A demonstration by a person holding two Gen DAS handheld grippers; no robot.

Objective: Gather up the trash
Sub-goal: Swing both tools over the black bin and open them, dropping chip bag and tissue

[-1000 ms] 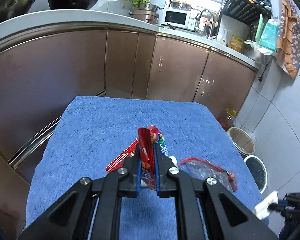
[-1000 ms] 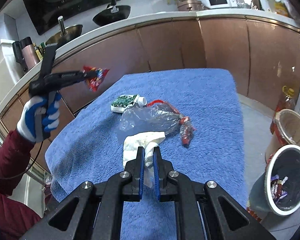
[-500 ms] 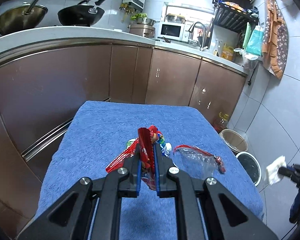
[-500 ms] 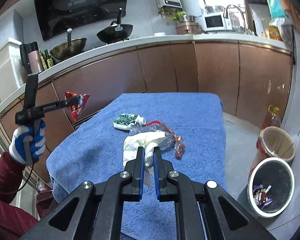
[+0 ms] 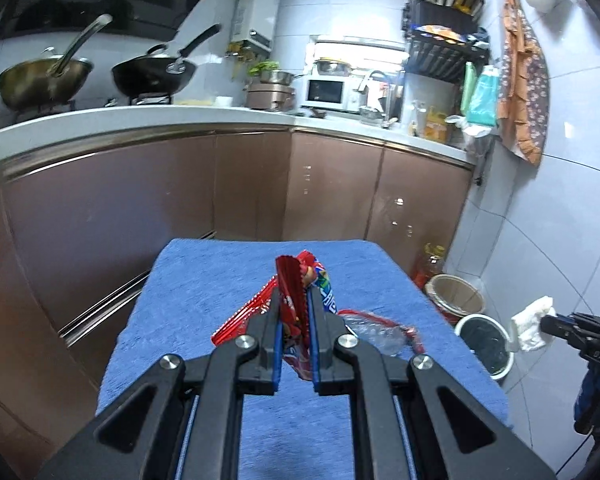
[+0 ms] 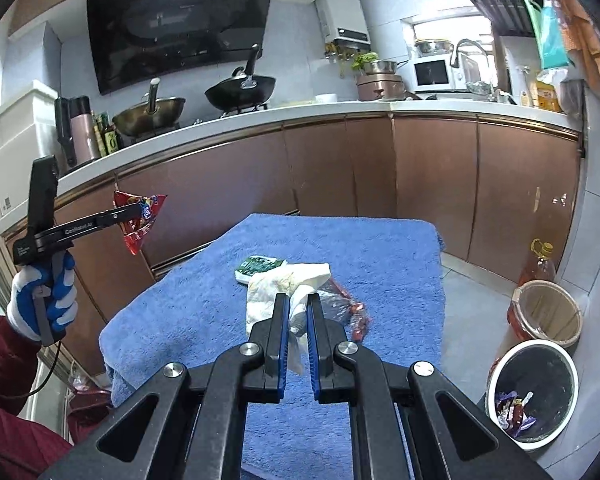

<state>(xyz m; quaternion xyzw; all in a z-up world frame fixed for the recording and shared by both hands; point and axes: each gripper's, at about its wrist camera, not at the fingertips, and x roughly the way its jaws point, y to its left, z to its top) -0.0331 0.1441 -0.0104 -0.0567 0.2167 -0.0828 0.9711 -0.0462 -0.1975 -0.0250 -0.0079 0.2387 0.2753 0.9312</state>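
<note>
Looking along the left gripper, a red snack wrapper is seen clamped between the jaws and held up above the blue-towelled desk; a clear plastic bag with a red strip lies on the towel, between the gripper and the white-rimmed bin on the floor, and a crumpled white tissue is carried by the right gripper just above that bin. From the right wrist view, the right gripper is shown with its jaws closed on the same tissue, well clear of the desk, with the bin to the near right on the floor, some wrappers already in it. A green-and-white packet and the plastic bag remain on the towel, farther from the bin than the tissue. The left gripper is seen far from the bin, with the wrapper pinched in it. The step in hand is judged to be the carrying of both pieces to the bin. Next, each piece would need to be brought over the bin's mouth and the jaws parted, the light tissue being likely to cling or drift.
</note>
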